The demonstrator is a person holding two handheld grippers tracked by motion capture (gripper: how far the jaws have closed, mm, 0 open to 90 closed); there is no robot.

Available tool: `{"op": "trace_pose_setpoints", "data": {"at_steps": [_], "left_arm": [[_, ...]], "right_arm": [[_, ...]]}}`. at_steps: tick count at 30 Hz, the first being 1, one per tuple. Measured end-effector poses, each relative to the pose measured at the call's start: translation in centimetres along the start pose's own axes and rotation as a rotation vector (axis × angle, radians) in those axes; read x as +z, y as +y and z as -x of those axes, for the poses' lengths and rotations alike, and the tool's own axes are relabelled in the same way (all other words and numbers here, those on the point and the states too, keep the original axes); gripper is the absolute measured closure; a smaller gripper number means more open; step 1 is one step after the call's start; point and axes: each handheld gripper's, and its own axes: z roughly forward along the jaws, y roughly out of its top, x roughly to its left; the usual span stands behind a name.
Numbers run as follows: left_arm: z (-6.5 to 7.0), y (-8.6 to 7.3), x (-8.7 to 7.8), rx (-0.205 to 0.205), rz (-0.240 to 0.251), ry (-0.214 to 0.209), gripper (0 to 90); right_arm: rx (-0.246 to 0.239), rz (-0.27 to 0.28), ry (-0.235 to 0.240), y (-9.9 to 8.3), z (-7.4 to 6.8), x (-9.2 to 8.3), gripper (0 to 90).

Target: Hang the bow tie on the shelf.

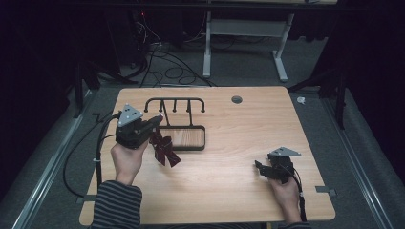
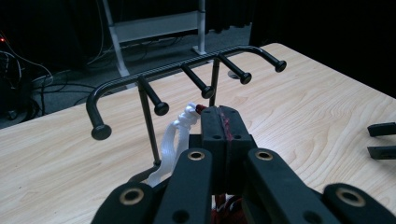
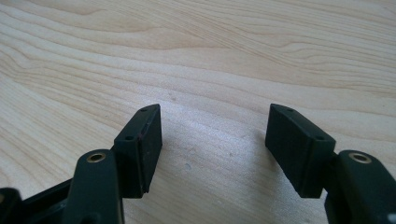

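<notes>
The left tool [image 1: 154, 125] is clamped on a dark red item with a white loop [image 2: 175, 140], holding it above the worktop [image 1: 229, 191] near the left edge. The item [image 1: 165, 150] hangs below the tool, just in front of the black peg rack [image 1: 175, 104], which stands toward the far left part of the worktop. The right tool [image 1: 260, 168] rests near the near right corner, jaws apart, nothing between them.
</notes>
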Motion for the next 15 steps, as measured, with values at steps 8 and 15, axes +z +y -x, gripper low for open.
{"op": "trace_pose_setpoints", "data": {"at_steps": [8,15], "left_arm": [[0.3,0.6,0.7,0.001,-0.001,-0.003,90.0],[0.3,1.0,1.5,-0.012,0.0,-0.008,90.0]], "right_arm": [[0.002,-0.001,0.001,0.0,0.0,0.0,37.7],[0.003,0.0,0.002,0.0,0.0,0.0,37.7]]}}
